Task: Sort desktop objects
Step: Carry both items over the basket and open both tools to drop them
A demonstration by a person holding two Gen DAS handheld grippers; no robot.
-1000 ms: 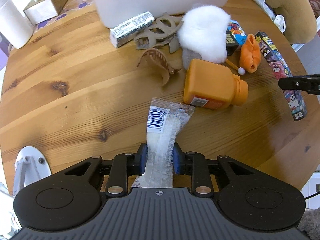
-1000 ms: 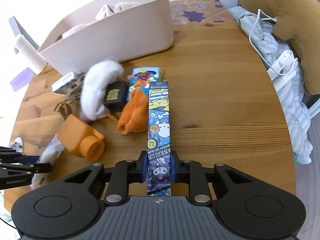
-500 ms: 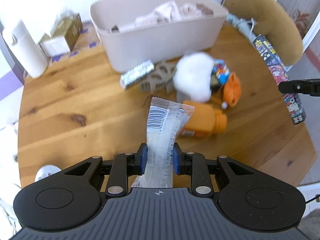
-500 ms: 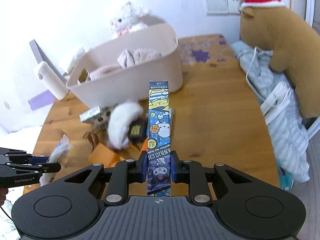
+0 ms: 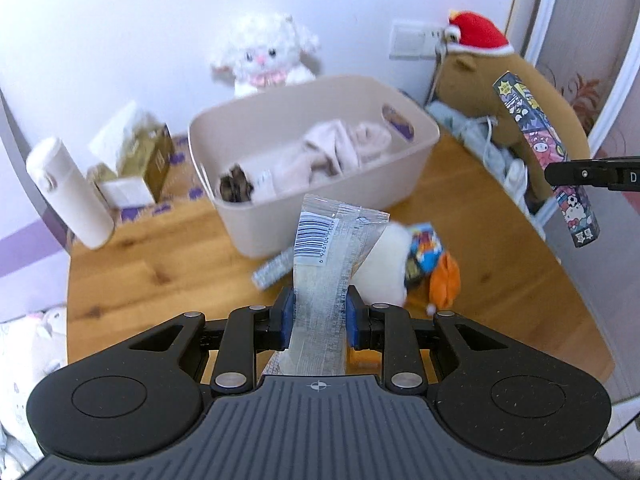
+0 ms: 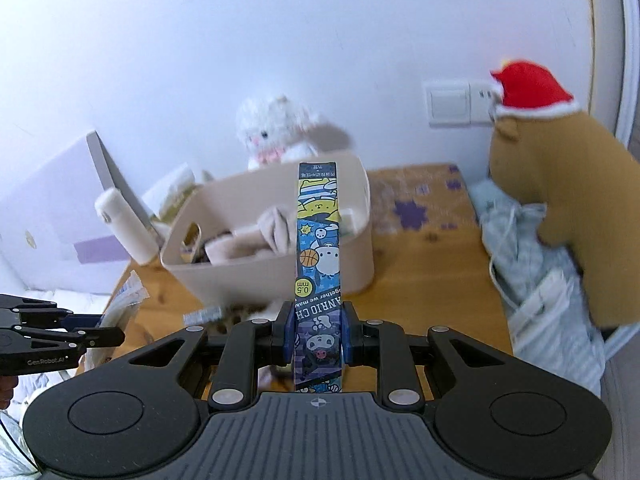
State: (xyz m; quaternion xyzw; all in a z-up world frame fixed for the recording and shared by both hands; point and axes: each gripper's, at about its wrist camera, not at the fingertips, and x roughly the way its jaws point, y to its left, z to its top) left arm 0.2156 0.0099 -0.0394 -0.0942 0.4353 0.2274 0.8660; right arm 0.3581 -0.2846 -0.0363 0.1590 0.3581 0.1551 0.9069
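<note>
My left gripper (image 5: pixel 318 316) is shut on a clear plastic packet (image 5: pixel 326 256) with a barcode and holds it up above the wooden table (image 5: pixel 160 264). My right gripper (image 6: pixel 316 330) is shut on a long cartoon-printed pen box (image 6: pixel 318 248), also lifted; it shows at the right of the left wrist view (image 5: pixel 548 148). A beige bin (image 5: pixel 320 200) with cloth items inside stands at the back of the table, ahead of both grippers. The left gripper (image 6: pixel 80 332) appears at the left of the right wrist view.
On the table below lie a white fluffy item (image 5: pixel 384 268), an orange pouch (image 5: pixel 446 284), a colourful packet (image 5: pixel 424 246) and a silver bar (image 5: pixel 274 270). A white bottle (image 5: pixel 68 196), a tissue box (image 5: pixel 136 164), a white plush (image 5: pixel 268 54) and a brown plush (image 5: pixel 520 104) ring the bin.
Both grippers have risen well above the table with their items held. The views have tilted up, so the bin and the wall now fill the view.
</note>
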